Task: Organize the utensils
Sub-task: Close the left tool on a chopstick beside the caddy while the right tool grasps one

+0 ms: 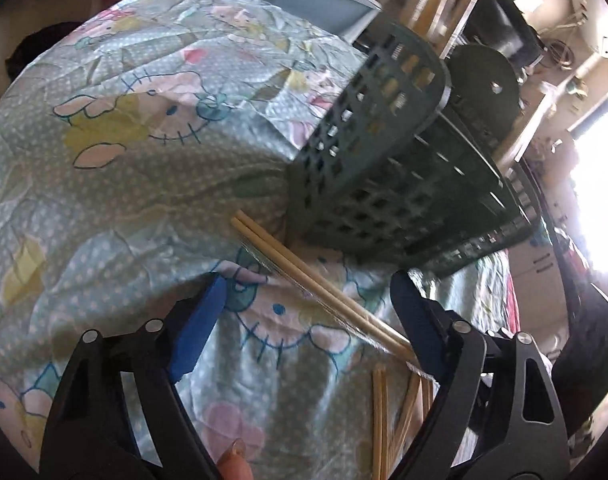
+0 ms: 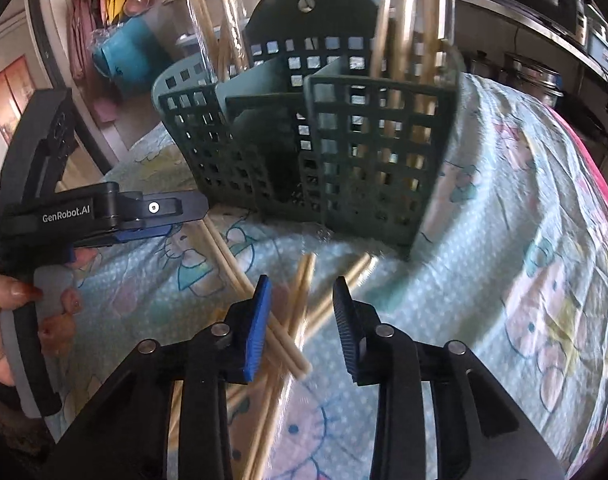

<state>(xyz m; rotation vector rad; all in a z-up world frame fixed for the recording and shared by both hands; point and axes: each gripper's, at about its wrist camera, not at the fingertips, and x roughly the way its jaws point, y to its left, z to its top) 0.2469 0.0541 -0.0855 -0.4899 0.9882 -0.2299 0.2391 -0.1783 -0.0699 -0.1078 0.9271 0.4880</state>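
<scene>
both grippers coming down on loose chopsticks

the green holder [image 2: 316, 140] stands on the cartoon cat cloth [image 2: 524, 240], upper middle of the right wrist view. it has 3 parts. wrapped chopsticks already stick up in the left and right parts; the mid part looks empty.

more chopsticks lie flat on the cloth in front of it. the right gripper [image 2: 302, 326] has its blue pads part way apart, w/ a crossed bunch of sticks [image 2: 300, 300] between them, not pinched yet. the left gripper [image 1: 308, 316] is wide apart over one wrapped pair [image 1: 304, 276] that runs from mid frame to lower right.

how to do it well, i think: go low so the pads sit on both sides of just one pair. squeeze near the middle so it won't tip. the sticks cross each other, so lifting one may drag the rest. lift slow, then turn it up & drop it in a part of the holder.
</scene>
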